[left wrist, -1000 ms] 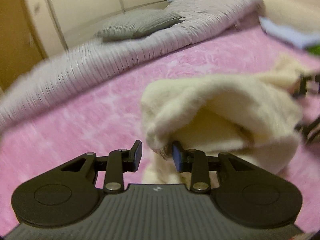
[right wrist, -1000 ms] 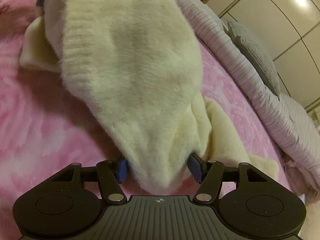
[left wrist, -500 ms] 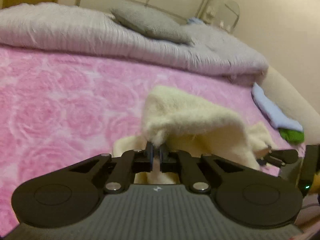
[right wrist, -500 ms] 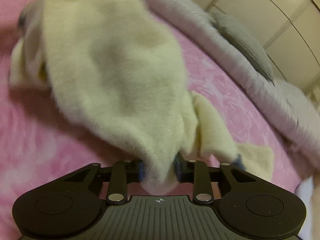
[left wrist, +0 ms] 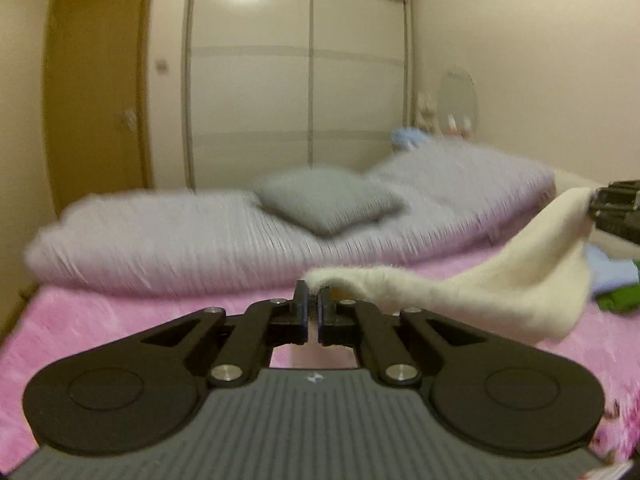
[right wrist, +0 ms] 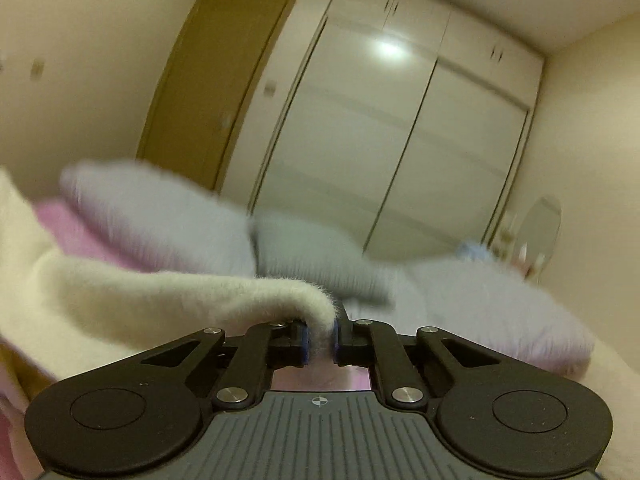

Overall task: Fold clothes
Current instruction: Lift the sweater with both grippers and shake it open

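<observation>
Two corners of the cream garment (left wrist: 500, 292) are pinched, one in each tool: the left hand-held gripper (left wrist: 313, 307) has its jaws pressed together on a thin fluffy edge, and the right hand-held gripper (right wrist: 320, 334) nips a thicker tuft. The cloth hangs slack between them, raised over the pink bed (left wrist: 120, 312). The left bite looks shallow, so a sharp pull apart could probably tug that edge free and drop the spread. The fabric is plush, fuzzy and limp, sagging in a soft curve. Beyond lie a grey duvet (left wrist: 180, 240), pillow (left wrist: 328, 200) and wardrobe (left wrist: 296, 80).
</observation>
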Demonstrator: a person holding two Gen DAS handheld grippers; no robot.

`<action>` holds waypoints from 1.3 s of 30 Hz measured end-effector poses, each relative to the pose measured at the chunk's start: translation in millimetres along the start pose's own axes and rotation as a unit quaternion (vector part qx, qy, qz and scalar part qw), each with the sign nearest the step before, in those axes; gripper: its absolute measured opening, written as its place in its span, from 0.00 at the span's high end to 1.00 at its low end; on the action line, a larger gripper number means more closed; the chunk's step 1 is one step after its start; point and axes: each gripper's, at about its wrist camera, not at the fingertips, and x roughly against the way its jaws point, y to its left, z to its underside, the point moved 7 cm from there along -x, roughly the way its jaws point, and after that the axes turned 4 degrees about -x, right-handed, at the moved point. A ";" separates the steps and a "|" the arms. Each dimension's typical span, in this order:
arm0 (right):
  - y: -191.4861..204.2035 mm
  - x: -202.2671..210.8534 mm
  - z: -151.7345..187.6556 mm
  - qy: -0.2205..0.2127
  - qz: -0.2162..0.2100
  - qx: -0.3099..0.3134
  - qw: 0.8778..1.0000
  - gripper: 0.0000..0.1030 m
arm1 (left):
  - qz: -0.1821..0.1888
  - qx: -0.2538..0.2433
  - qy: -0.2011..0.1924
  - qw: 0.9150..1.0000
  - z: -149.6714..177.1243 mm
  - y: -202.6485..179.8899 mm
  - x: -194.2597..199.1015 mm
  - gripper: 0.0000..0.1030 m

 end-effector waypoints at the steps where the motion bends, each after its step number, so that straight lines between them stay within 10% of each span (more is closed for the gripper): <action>1: -7.6 9.1 -18.0 -0.017 0.000 -0.001 1.000 0.91 | -0.010 0.000 -0.014 1.000 -14.0 0.7 16.2 0.99; 8: -48.4 96.5 -119.8 -0.116 -0.019 -0.020 0.993 0.91 | -0.058 -0.018 -0.083 0.995 -91.3 -17.1 123.7 0.99; 17: -66.7 202.6 -153.7 -0.131 -0.060 0.027 0.989 0.91 | -0.071 0.033 -0.089 0.993 -84.6 -61.2 211.7 0.99; 26: -63.6 160.7 -178.5 -0.104 -0.062 0.040 0.992 0.91 | -0.067 0.032 -0.094 0.993 -130.5 -26.8 162.1 0.98; 32: -19.2 -23.2 -136.6 0.086 -0.060 0.036 0.994 0.82 | -0.065 0.102 0.045 0.992 -90.3 44.8 -19.2 0.94; 36: 14.5 -139.2 -55.5 0.293 -0.084 0.013 0.952 0.52 | -0.082 0.133 0.153 0.976 -44.6 83.8 -117.6 0.93; 39: 14.2 -145.5 -7.5 0.346 -0.098 -0.052 0.932 0.50 | -0.064 0.120 0.170 0.976 -23.6 84.3 -138.3 0.93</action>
